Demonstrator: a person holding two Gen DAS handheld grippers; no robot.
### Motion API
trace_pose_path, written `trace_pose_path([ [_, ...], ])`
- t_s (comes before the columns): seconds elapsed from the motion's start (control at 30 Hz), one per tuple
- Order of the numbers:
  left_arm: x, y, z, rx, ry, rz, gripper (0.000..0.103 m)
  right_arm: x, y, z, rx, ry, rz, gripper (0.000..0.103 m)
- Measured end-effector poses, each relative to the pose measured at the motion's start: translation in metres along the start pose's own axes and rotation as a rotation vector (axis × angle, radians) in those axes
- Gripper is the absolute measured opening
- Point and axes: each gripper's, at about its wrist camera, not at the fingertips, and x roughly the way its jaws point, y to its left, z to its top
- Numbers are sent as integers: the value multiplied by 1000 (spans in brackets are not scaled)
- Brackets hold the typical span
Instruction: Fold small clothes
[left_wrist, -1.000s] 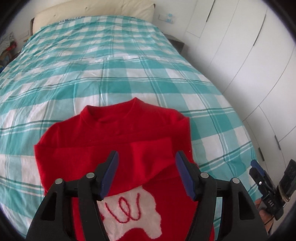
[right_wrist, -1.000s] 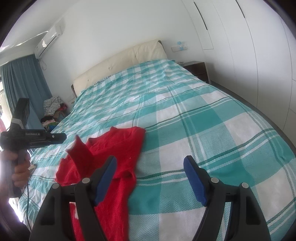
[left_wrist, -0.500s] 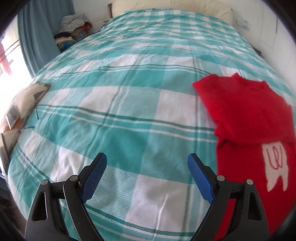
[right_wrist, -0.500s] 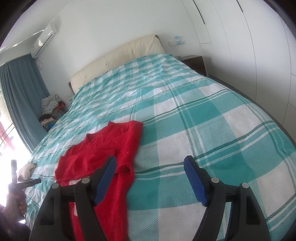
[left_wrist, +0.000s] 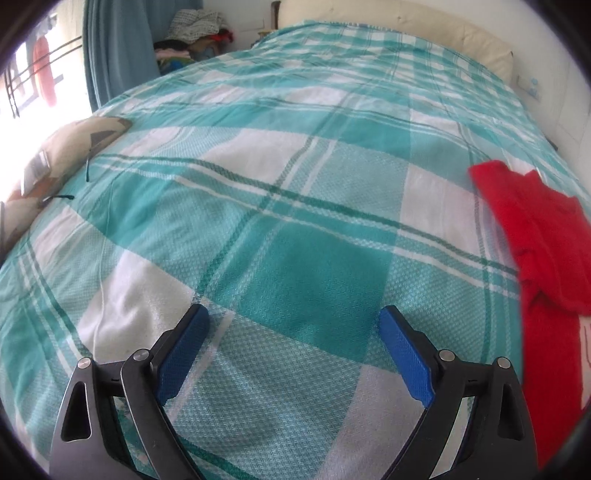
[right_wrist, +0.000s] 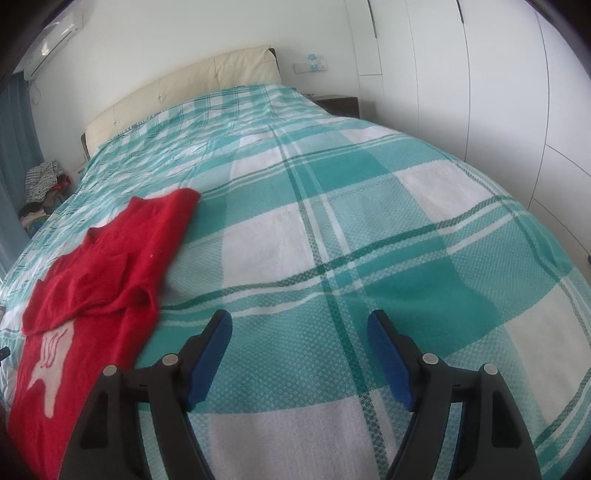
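Note:
A small red sweater with a white patch lies flat on the teal and white checked bedspread, both sleeves folded across its chest. In the left wrist view the red sweater lies at the far right. My left gripper is open and empty, low over bare bedspread to the left of the sweater. My right gripper is open and empty, low over bare bedspread just right of the sweater's side.
A beige cushion lies at the bed's left edge. A cream headboard stands at the far end. A clothes pile and blue curtain stand by the window. White wardrobe doors and a nightstand line the right side.
My left gripper let go of the folded sleeve and swung left, away from the sweater, so the sweater slid to the right edge of its view. My right gripper dropped lower toward the bed.

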Motion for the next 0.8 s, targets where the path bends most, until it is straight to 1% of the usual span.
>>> trace_pose_path([
  [0.03,2,1,-1,-5,3,-5,99,1,-3,-1,8,-2,6,76],
  [0.07,3,3,-2,-12,2,-14,100,0,-4,0,13,-9,14,76],
  [0.13,4,4,-4,-24,0,-28,102,0,-6,-1,20,-10,39,81],
  [0.17,5,5,-5,-27,0,-30,102,0,-7,-2,22,-9,45,82],
  [0.23,5,2,-6,-22,-3,-19,103,2,-6,-3,18,-5,55,87],
  [0.33,7,0,-7,-12,-9,-7,103,3,-3,-3,5,-2,59,91],
  [0.53,7,2,-7,-20,-13,-16,103,0,-11,-4,49,-18,116,91],
  [0.8,8,0,-7,-9,-11,3,103,-1,-9,-4,46,-16,116,93],
])
